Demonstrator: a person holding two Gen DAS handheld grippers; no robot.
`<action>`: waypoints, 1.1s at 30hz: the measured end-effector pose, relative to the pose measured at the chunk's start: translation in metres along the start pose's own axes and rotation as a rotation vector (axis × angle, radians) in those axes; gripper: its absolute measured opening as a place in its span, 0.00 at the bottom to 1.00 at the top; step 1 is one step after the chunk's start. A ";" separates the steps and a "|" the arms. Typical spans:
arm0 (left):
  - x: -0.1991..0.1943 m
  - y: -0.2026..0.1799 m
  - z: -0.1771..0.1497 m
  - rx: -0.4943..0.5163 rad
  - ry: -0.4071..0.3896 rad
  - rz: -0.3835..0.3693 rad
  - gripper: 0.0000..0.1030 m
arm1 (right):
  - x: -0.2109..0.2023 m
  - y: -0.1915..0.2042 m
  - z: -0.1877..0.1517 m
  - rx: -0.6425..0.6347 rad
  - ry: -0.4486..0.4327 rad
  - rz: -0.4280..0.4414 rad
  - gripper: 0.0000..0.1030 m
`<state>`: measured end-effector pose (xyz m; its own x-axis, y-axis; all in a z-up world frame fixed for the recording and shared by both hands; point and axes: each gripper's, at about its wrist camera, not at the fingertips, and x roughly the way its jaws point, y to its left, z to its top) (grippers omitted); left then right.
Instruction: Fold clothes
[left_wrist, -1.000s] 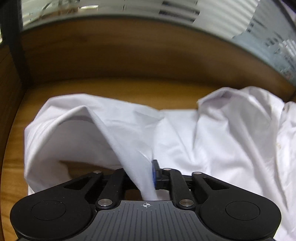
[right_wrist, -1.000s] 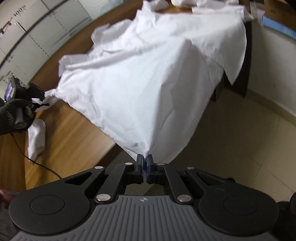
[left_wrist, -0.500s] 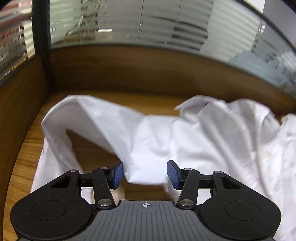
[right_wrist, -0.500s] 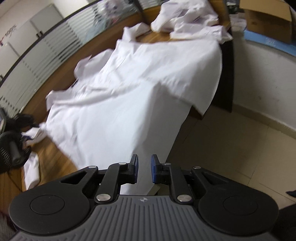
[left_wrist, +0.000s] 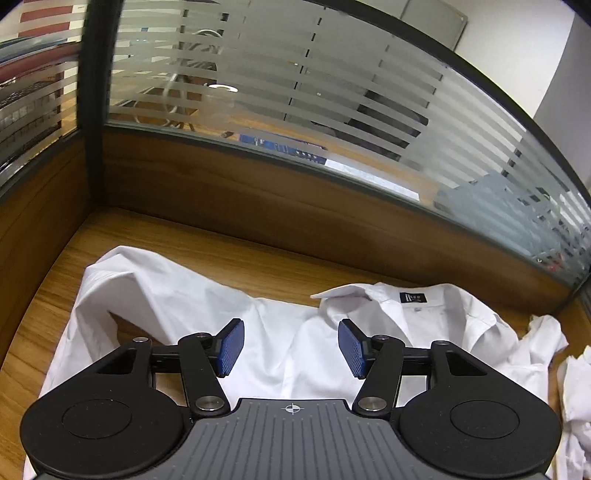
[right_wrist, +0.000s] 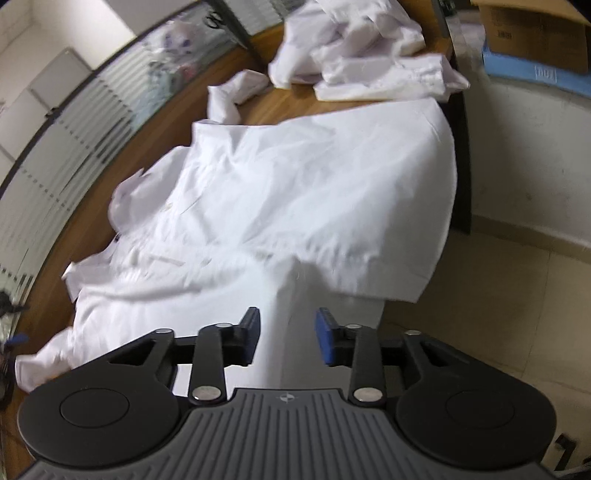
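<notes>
Below and ahead of the left gripper (left_wrist: 291, 345), a white shirt (left_wrist: 280, 332) lies spread on the wooden desk (left_wrist: 229, 258). The jaws are opening, their blue pads (left_wrist: 231, 345) standing apart with no cloth pinched between them; the fabric seen in the gap lies lower, on the desk. Beyond the gripper's right finger sits the collar (left_wrist: 369, 295), with a small dark label (left_wrist: 412, 297) inside the neckband. Off past the left finger a sleeve (left_wrist: 110, 291) arches up and bends back toward the gripper, showing bare wood under its curve. Further ahead the wooden back panel (left_wrist: 277, 199) rises to a striped glass partition (left_wrist: 295, 96). At the far right edge, more crumpled white cloth (left_wrist: 576, 391) lies beside the shirt.

Ahead of the right gripper (right_wrist: 287, 339), the same shirt (right_wrist: 295, 192) covers the desk (right_wrist: 284, 99), and its hem (right_wrist: 406, 266) hangs over the desk edge toward the tiled floor (right_wrist: 517, 295) on the right. These jaws are opening too, empty; a strip of white cloth runs under the gap, but the pads (right_wrist: 325, 339) do not press on it. The picture is slightly blurred here. Far ahead, at the desk's other end, a heap of white clothes (right_wrist: 362, 48) is piled, and beyond the right finger a cardboard box (right_wrist: 535, 33) rests on something blue.
</notes>
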<state>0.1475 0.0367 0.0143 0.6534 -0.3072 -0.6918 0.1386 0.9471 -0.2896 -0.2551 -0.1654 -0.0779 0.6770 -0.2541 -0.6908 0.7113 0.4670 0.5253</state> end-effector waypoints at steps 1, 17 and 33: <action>0.004 -0.002 0.000 -0.005 0.010 -0.005 0.58 | 0.011 -0.002 0.006 0.017 0.013 -0.001 0.43; 0.064 -0.041 -0.004 0.031 0.139 -0.041 0.58 | 0.033 0.098 0.013 -0.323 0.078 0.134 0.05; 0.095 -0.037 0.005 0.034 0.198 -0.081 0.58 | 0.018 0.135 0.000 -0.452 0.188 0.187 0.27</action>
<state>0.2078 -0.0267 -0.0372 0.4810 -0.3917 -0.7843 0.2122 0.9200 -0.3294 -0.1470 -0.1068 -0.0192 0.7094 0.0062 -0.7048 0.4004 0.8194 0.4102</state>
